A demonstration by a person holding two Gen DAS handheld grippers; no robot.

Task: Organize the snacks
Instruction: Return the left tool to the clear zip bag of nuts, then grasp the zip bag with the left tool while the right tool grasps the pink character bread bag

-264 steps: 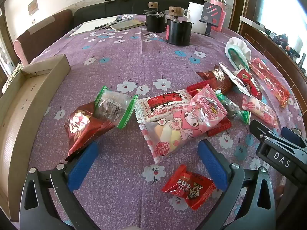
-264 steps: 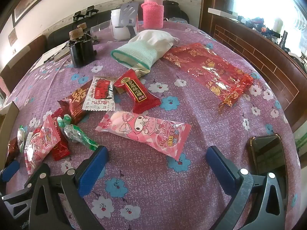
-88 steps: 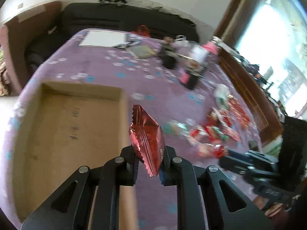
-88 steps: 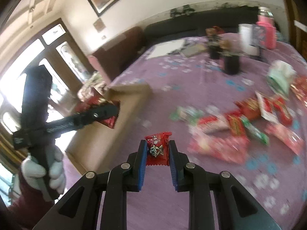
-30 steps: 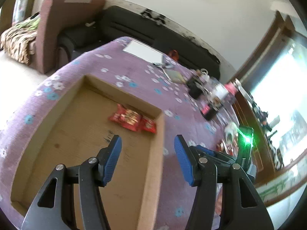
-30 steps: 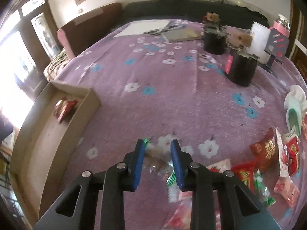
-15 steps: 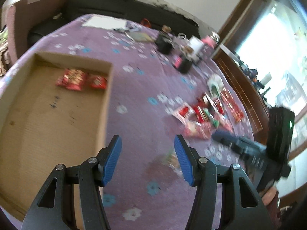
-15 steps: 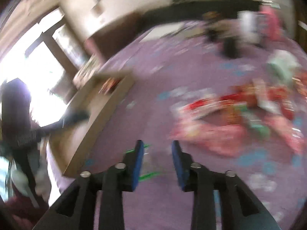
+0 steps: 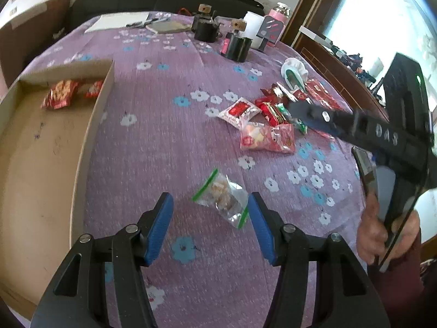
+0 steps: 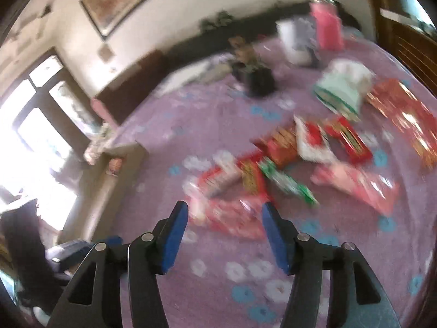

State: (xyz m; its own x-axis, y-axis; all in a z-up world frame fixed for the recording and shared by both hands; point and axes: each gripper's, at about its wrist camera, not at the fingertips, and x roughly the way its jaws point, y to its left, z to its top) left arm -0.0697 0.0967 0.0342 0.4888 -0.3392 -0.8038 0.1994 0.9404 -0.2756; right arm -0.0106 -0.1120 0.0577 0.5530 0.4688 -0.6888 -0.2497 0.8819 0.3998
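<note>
Collecting is in hand: the released left tongs (image 9: 209, 225) are poised at the clear zip bag (image 9: 222, 198); closure on it, then transfer to the cardboard box (image 9: 90, 136), is required. The right tongs (image 10: 224, 235) are released.

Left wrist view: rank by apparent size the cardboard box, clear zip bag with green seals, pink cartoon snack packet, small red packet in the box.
1. Cardboard box
2. Pink cartoon snack packet and clear zip bag with green seals: similar; the bag lies nearer the camera, so unranked
3. Small red packet in the box
</note>
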